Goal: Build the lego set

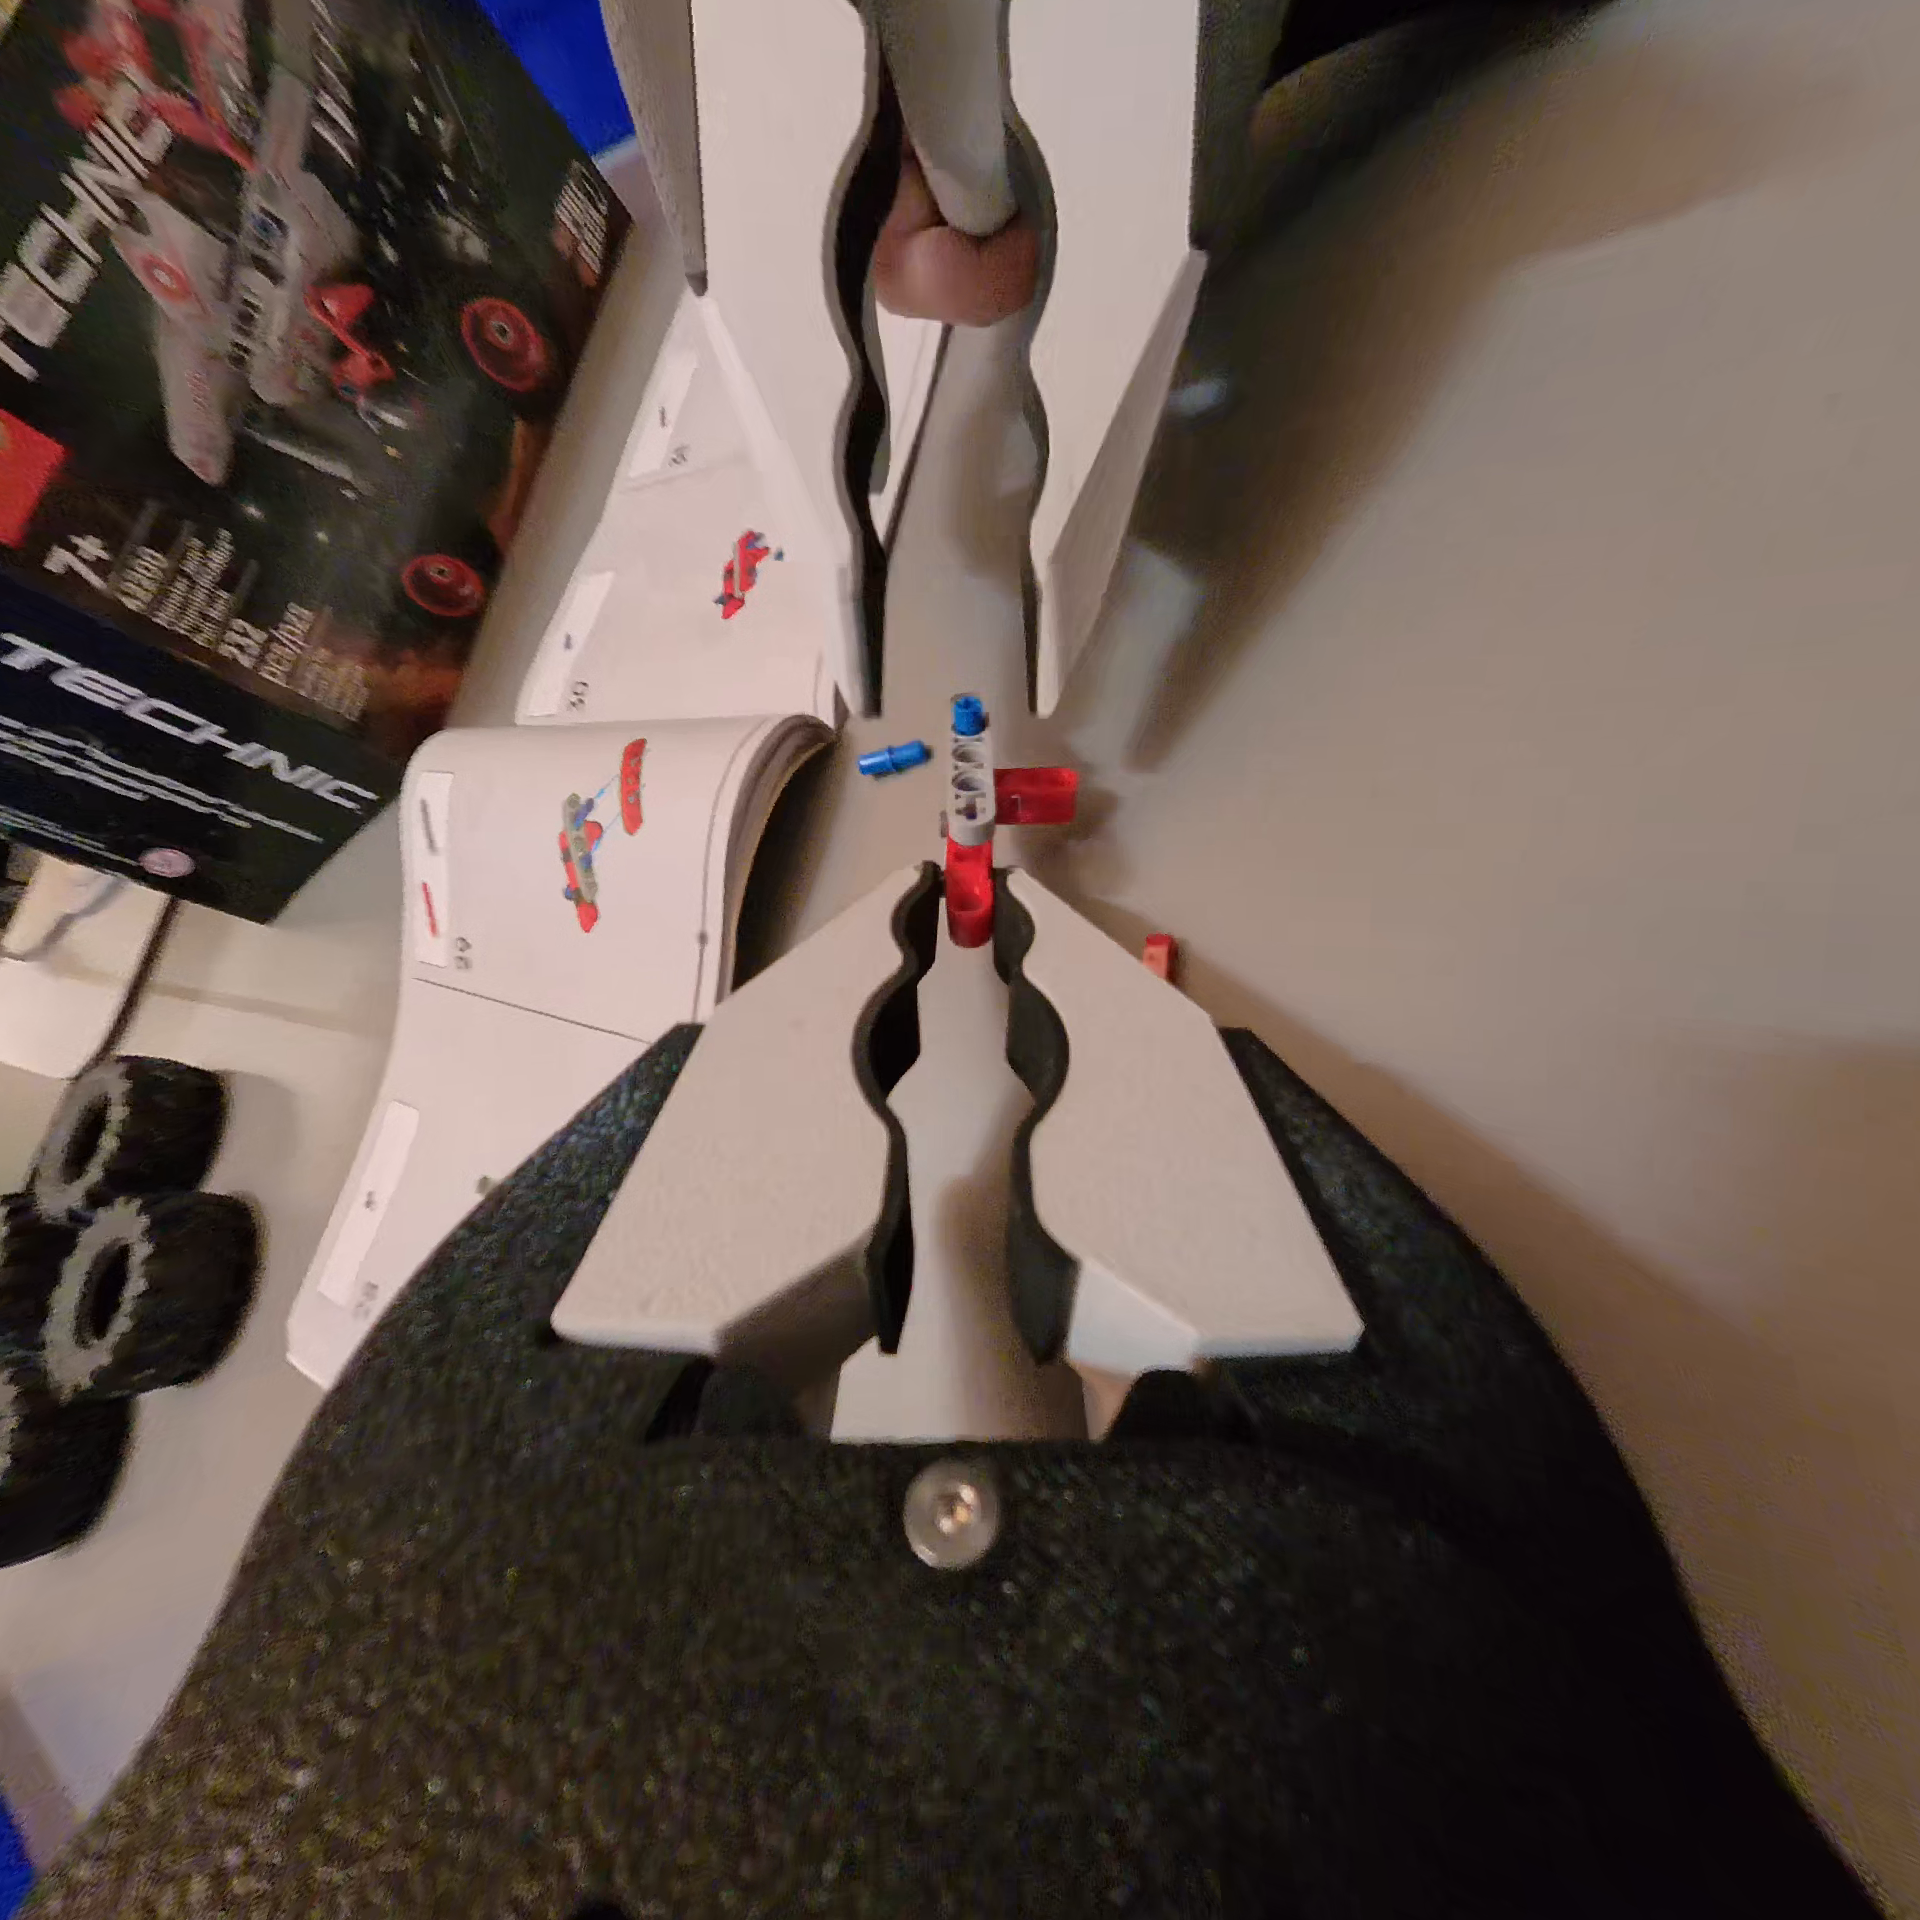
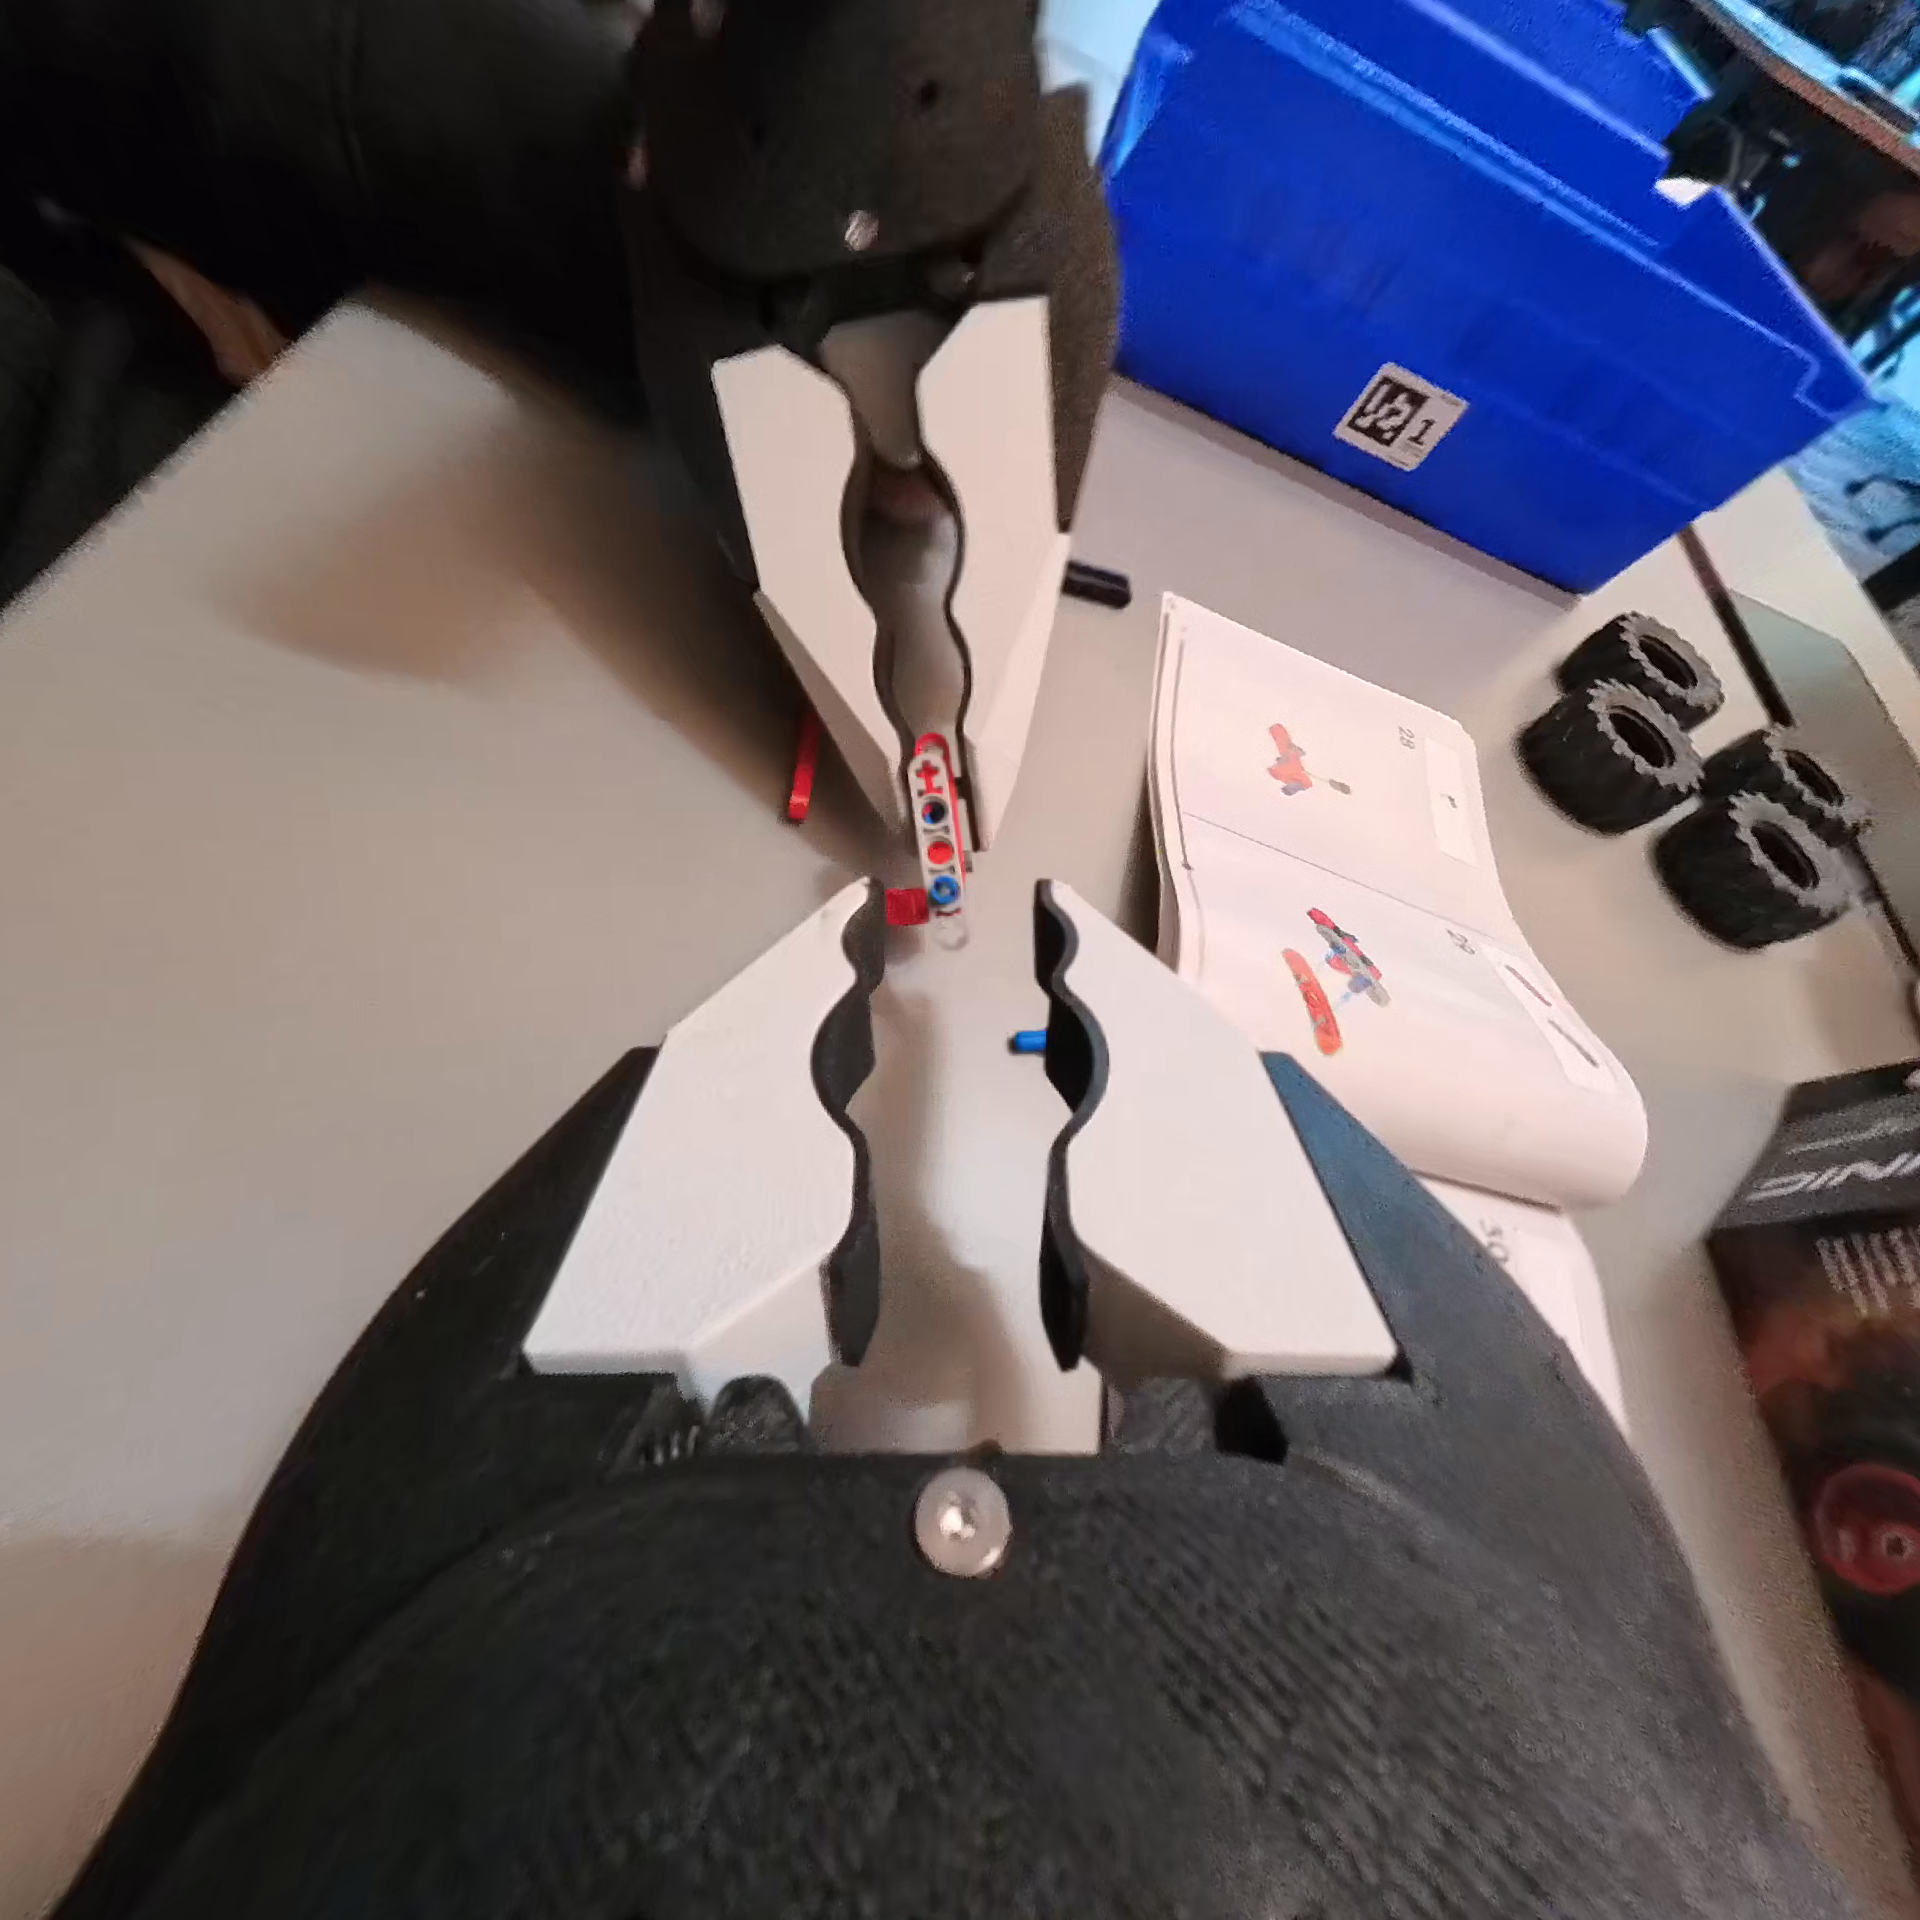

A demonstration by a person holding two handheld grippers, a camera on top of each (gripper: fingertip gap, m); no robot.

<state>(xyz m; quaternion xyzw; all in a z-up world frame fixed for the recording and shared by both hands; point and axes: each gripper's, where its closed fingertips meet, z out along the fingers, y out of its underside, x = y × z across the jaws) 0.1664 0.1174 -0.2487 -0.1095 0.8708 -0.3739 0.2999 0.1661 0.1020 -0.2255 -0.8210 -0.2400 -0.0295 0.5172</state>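
Left gripper (image 1: 961, 883) fingers clenched on red end of small grey-beam assembly (image 1: 969, 777), held just beyond fingertips. Right gripper (image 2: 954, 896) fingers released, facing it. Loose blue pin (image 1: 894, 758) lies on tabletop beside them. Judged step: pin insertion; next, right picks pin.

Warm, dim indoor light leaves soft shadows across the pale matte tabletop (image 1: 1507, 727), while wide-angle distortion bends both views' edges, smearing the dark printed cardboard box (image 1: 260, 312), the black knobbly rubber tyres (image 2: 1704, 790) and the blue plastic bin (image 2: 1455, 260).
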